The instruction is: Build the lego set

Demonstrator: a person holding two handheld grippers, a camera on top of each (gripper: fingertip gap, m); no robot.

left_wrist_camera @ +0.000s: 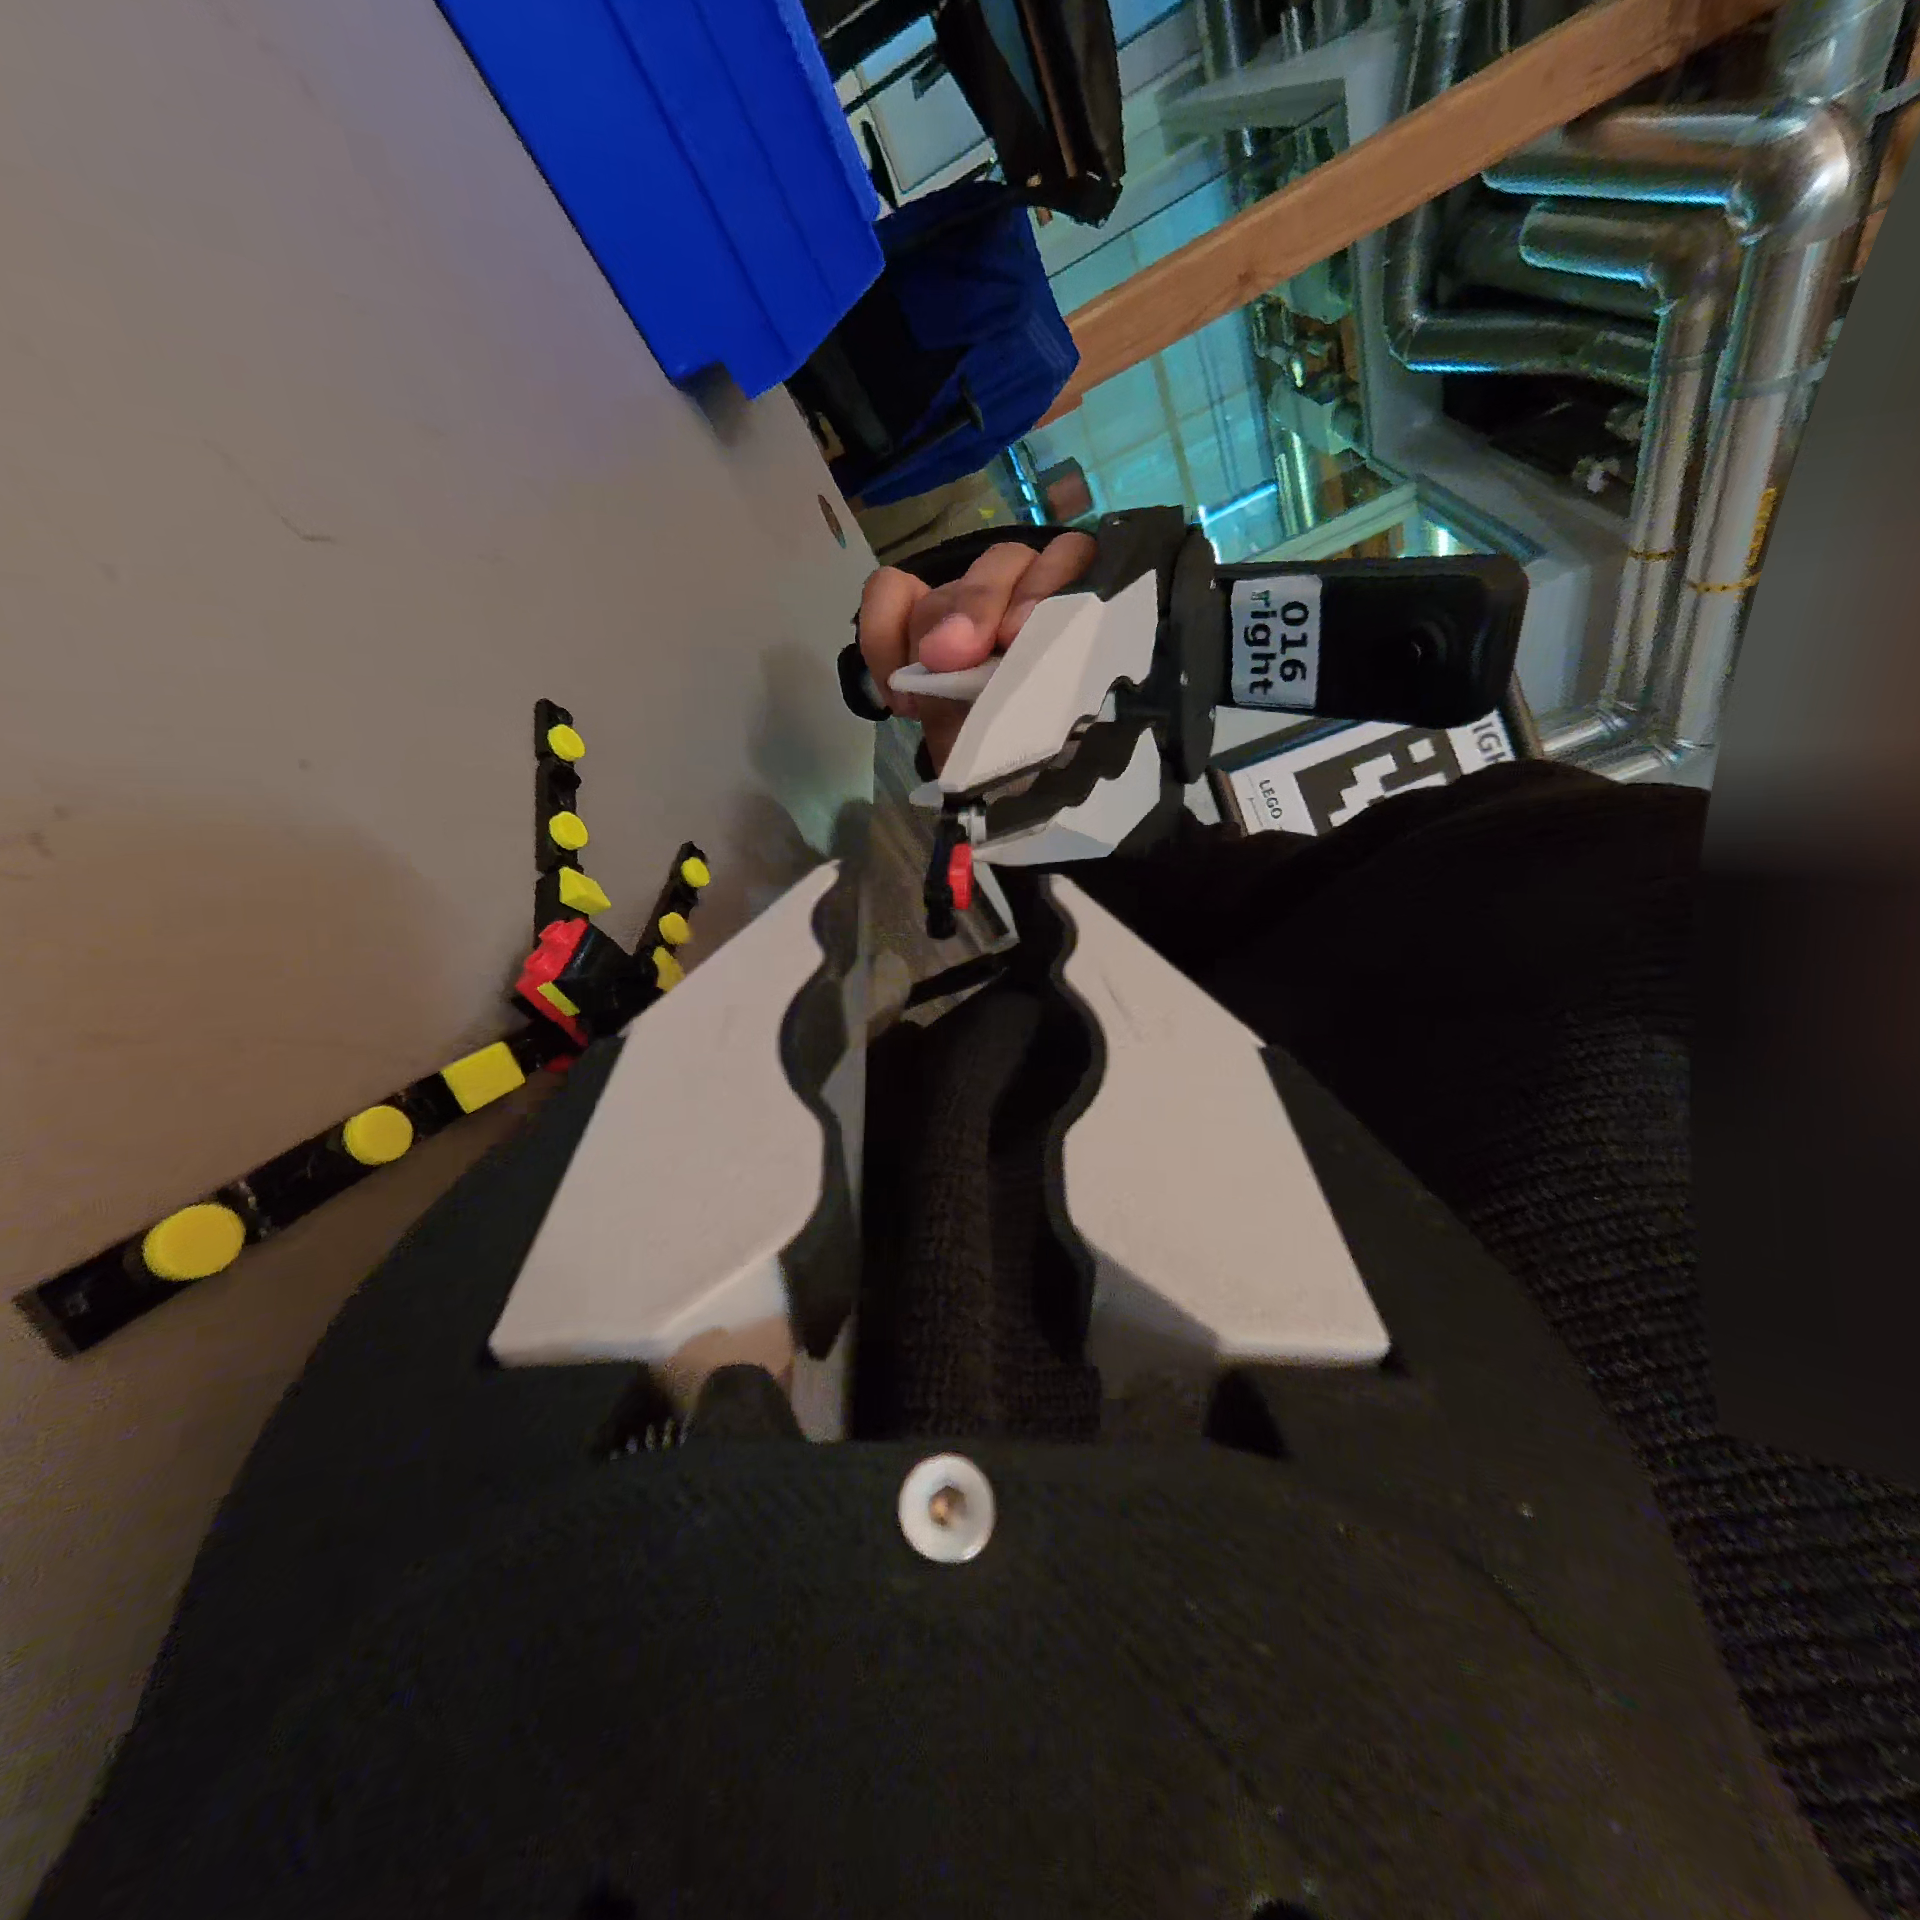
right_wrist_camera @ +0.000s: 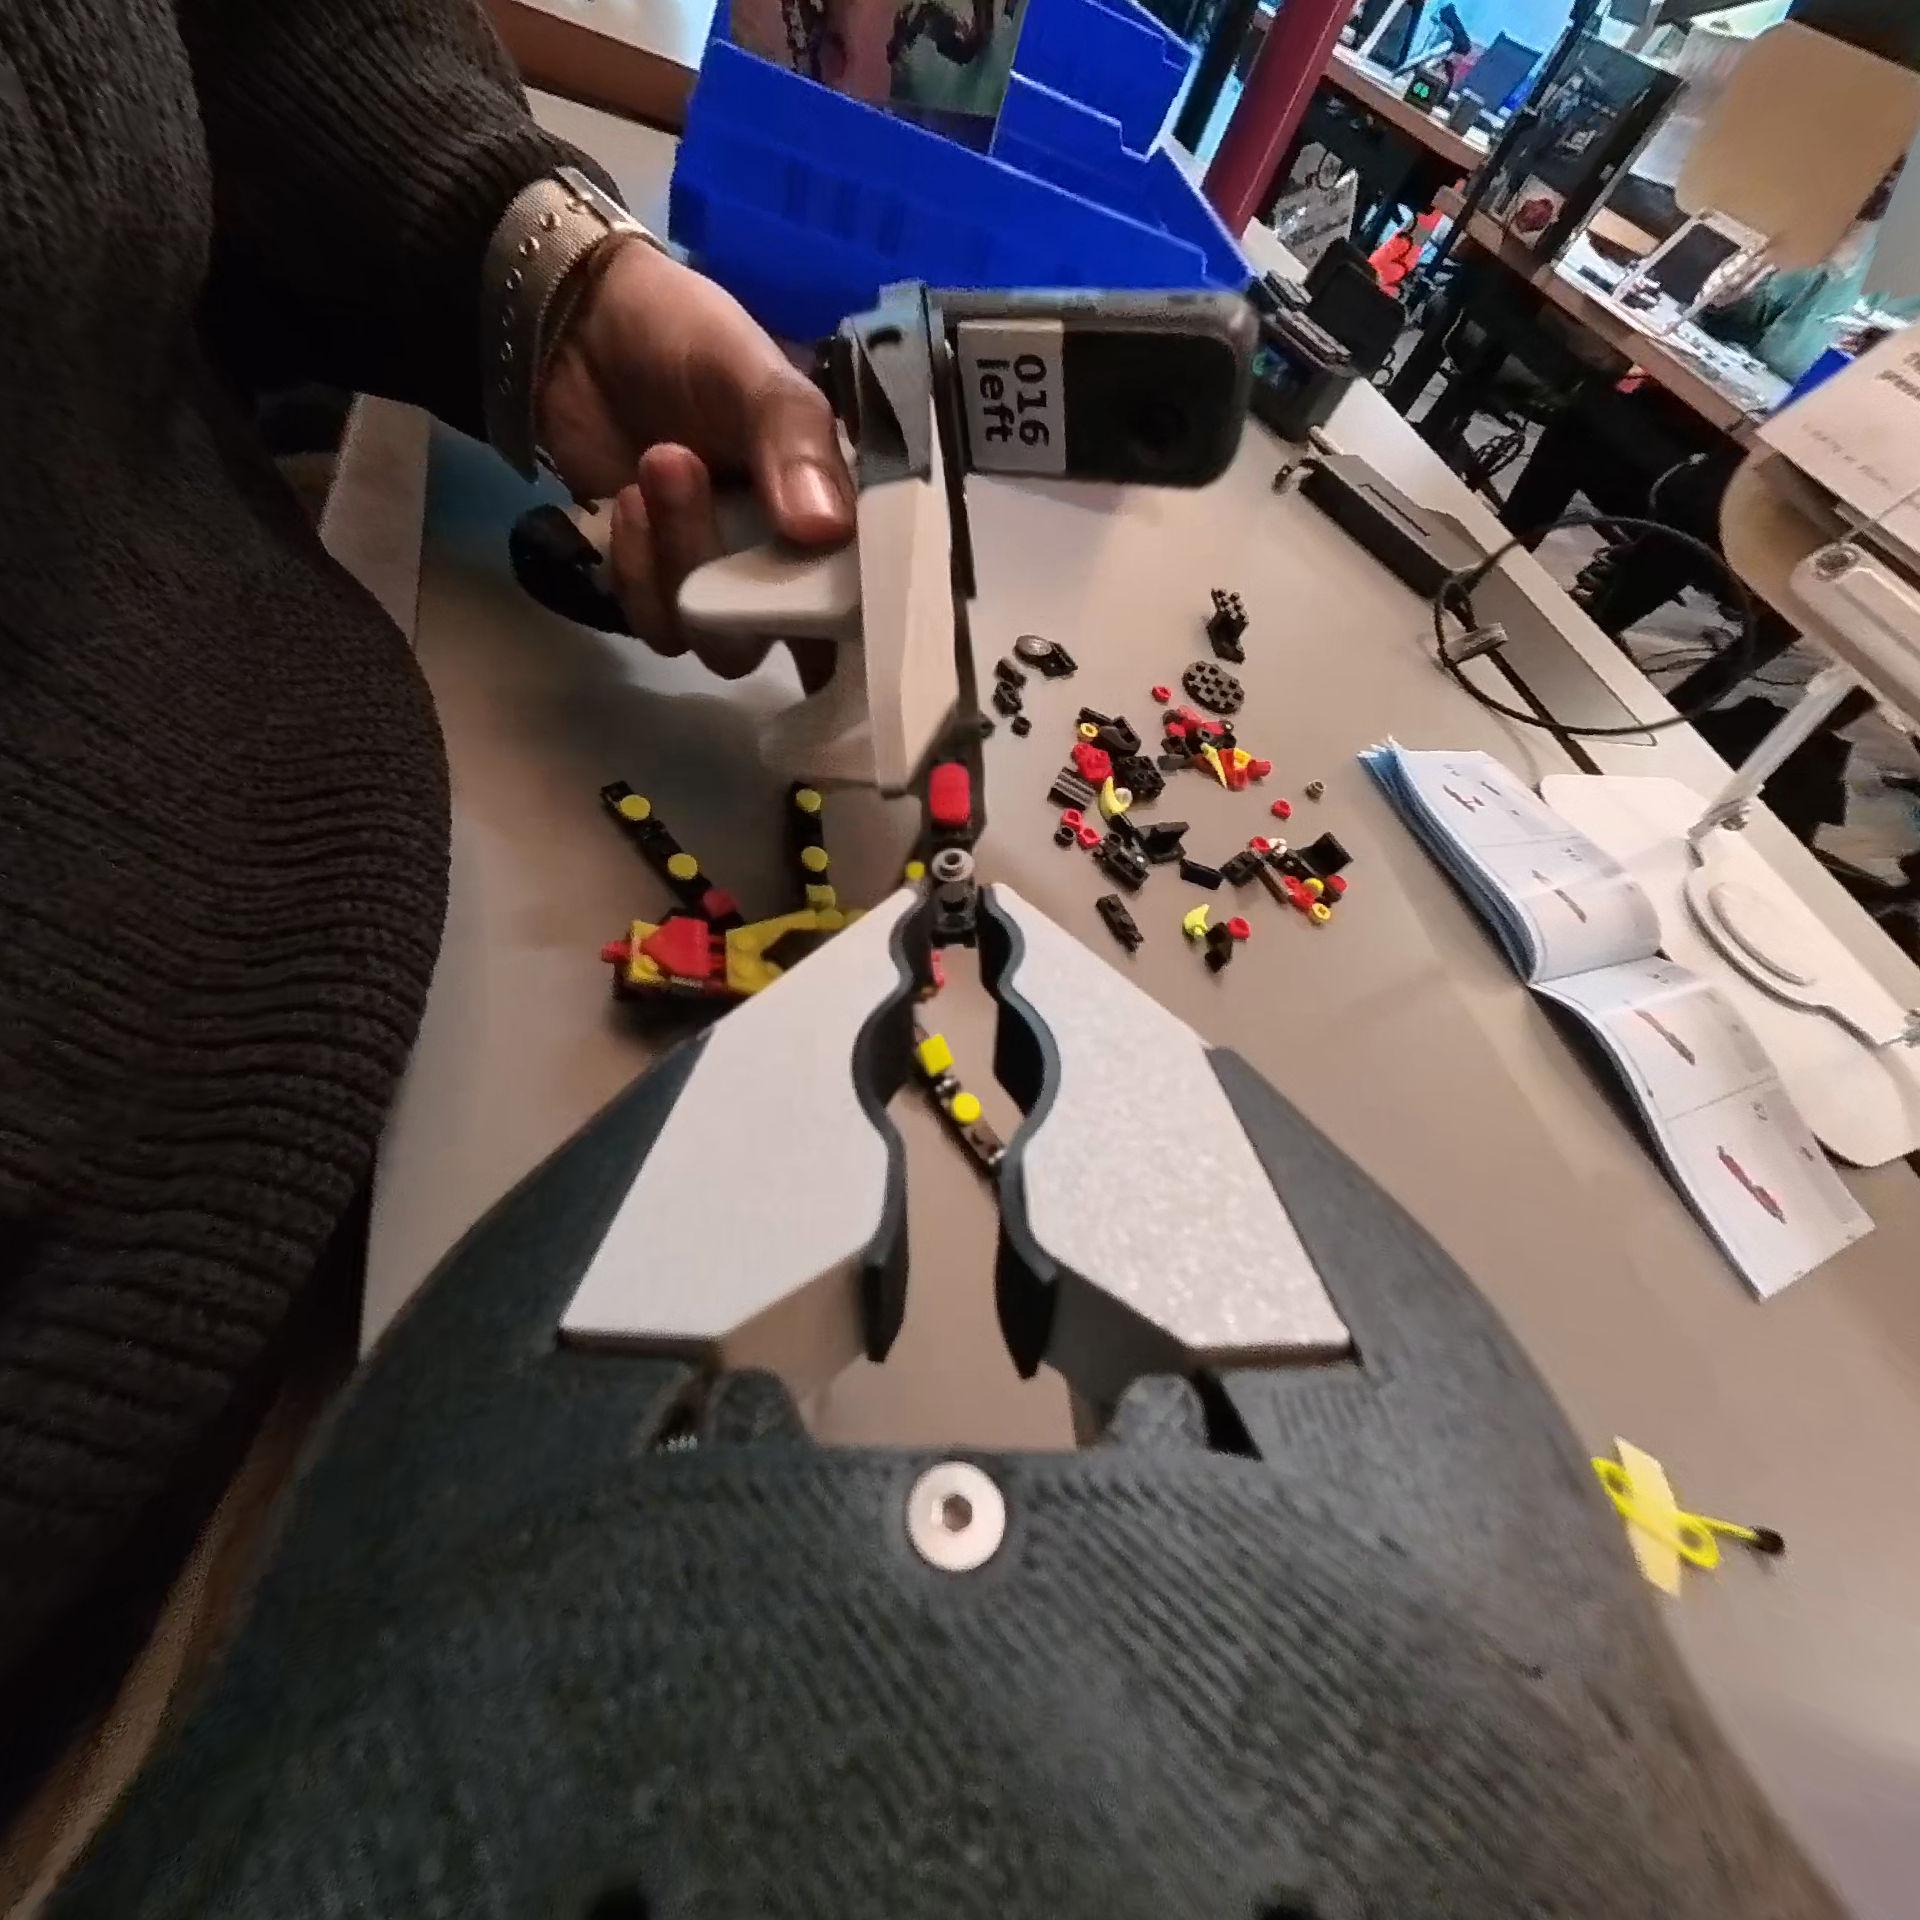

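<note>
My right gripper (right_wrist_camera: pixel 951 909) is shut on a small black piece with a grey stud (right_wrist_camera: pixel 951 878), held above the table. It also shows in the left wrist view (left_wrist_camera: pixel 956 821), gripping that stack. A red piece (right_wrist_camera: pixel 951 795) sits on the far end of the stack, at the tip of my left gripper (right_wrist_camera: pixel 935 779). In the left wrist view my left gripper (left_wrist_camera: pixel 943 878) has its jaws apart on either side of the red piece (left_wrist_camera: pixel 961 864), with a gap wider than the piece. The partly built model (right_wrist_camera: pixel 707 945) of black strips, yellow studs and a red core lies on the table below; it also shows in the left wrist view (left_wrist_camera: pixel 582 977).
A heap of loose black, red and yellow pieces (right_wrist_camera: pixel 1174 800) lies mid-table. An open instruction booklet (right_wrist_camera: pixel 1621 956) and a white stand base (right_wrist_camera: pixel 1766 935) are to the right. Blue bins (right_wrist_camera: pixel 914 197) stand at the back. A yellow taped piece (right_wrist_camera: pixel 1652 1507) lies near the front right. The grippers are tip to tip, or close to it.
</note>
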